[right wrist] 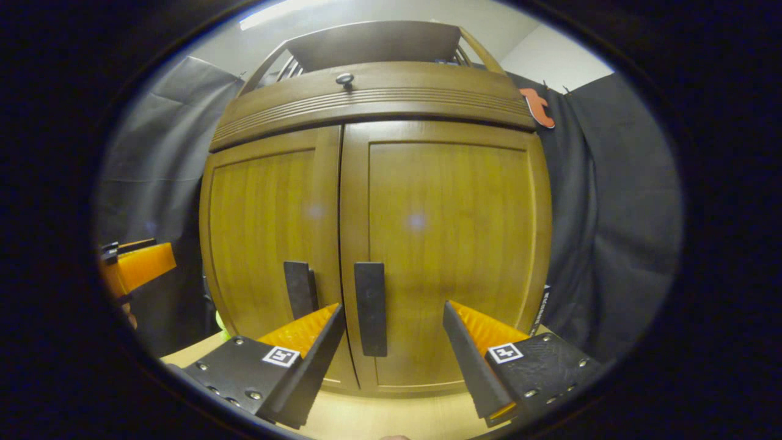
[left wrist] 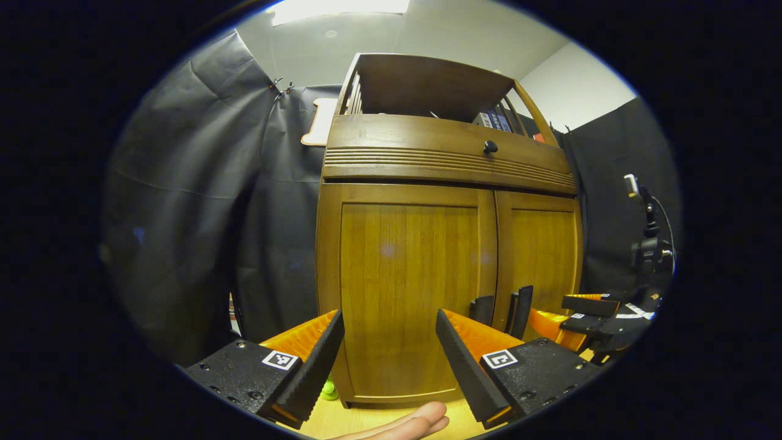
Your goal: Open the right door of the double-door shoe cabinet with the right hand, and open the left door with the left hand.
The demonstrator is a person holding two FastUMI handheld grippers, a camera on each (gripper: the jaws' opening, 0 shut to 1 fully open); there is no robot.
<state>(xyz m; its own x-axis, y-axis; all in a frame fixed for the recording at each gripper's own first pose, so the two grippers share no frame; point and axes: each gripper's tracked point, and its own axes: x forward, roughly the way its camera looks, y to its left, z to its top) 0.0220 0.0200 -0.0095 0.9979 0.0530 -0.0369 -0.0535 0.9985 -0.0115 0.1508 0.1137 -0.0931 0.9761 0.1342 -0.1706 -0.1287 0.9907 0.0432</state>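
In the left gripper view the left gripper (left wrist: pixel 390 348) has its jaws wide apart and holds nothing, with a person's fingertips (left wrist: pixel 415 423) just under it. It sits in front of the shut left door (left wrist: pixel 406 287) of the shoe cabinet (left wrist: pixel 440 165), which stands on the counter (left wrist: pixel 342 421). In the right gripper view the right gripper (right wrist: pixel 391 342) also has wide, empty jaws. The dark right door handle (right wrist: pixel 371 308) shows between them on the shut right door (right wrist: pixel 446 244). The left door handle (right wrist: pixel 300 288) is just beside it.
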